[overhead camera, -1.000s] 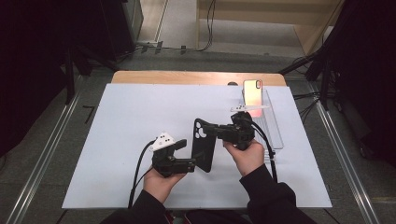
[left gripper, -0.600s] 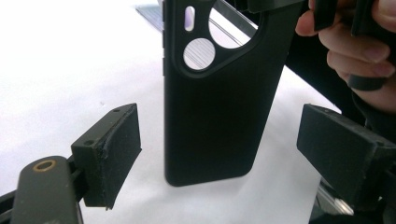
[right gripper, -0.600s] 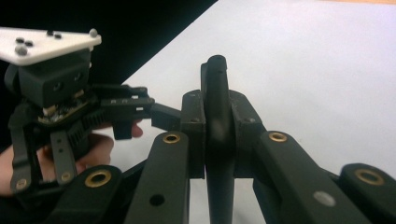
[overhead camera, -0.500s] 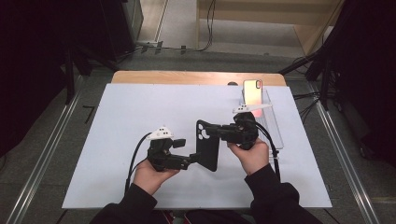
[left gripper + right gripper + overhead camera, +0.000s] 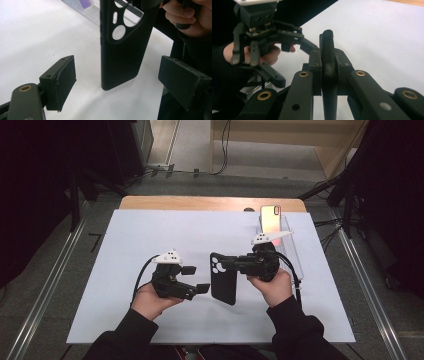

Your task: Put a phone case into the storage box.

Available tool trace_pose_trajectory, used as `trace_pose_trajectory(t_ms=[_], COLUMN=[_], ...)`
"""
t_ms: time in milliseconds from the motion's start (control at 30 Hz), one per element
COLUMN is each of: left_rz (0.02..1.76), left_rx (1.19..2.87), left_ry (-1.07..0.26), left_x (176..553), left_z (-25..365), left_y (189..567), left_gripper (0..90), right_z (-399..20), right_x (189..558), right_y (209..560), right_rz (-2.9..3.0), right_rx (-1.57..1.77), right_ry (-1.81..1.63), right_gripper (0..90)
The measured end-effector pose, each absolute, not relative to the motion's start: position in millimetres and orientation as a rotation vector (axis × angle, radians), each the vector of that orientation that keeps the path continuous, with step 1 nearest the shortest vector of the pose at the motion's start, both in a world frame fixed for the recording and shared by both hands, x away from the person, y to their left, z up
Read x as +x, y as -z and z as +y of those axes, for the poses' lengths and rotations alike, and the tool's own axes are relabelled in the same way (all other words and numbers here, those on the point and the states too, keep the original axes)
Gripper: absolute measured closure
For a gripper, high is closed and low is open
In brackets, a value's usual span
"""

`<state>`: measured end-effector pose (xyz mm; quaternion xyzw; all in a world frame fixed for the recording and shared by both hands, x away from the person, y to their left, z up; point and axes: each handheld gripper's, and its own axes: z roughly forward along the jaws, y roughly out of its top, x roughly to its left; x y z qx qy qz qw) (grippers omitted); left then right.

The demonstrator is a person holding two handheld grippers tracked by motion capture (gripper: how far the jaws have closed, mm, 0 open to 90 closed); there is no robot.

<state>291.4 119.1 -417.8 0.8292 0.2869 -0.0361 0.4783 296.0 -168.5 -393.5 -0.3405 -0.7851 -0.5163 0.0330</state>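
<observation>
Upright in clear stand (image 5: 290,237), a phone (image 5: 270,218), right gripper (image 5: 231,265) clamping black phone case (image 5: 223,279), left gripper (image 5: 196,280) jaws apart.

A lab: white test table (image 5: 125,270), floor cables (image 5: 220,150)

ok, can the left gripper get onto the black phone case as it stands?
Probably yes. The left gripper is open, with the phone case hanging free just ahead between its pads, nothing between. The right gripper clamps only the case's other end.
</observation>
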Motion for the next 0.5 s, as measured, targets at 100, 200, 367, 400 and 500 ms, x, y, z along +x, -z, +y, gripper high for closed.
trace_pose_trajectory(t_ms=[100,200,367,400,500], left_rz=[0.679,0.635,0.565,0.549,0.532], left_rx=[2.026,2.036,2.059,2.062,2.062], left_ry=[0.113,0.124,0.136,0.136,0.148], left_x=[294,296,301,302,305], left_z=[120,121,121,121,118], left_y=[415,412,406,405,402], left_gripper=[14.8,14.8,16.0,16.1,16.0], right_z=[-171,-172,-173,-173,-172], right_x=[296,296,296,296,295], right_y=[393,393,394,394,394], right_rz=[-2.427,-2.446,-2.434,-2.433,-2.443], right_rx=[-1.028,-0.977,-0.895,-0.891,-0.860], right_ry=[1.568,1.558,1.565,1.565,1.568], right_gripper=[77.0,77.0,77.0,77.0,77.0])
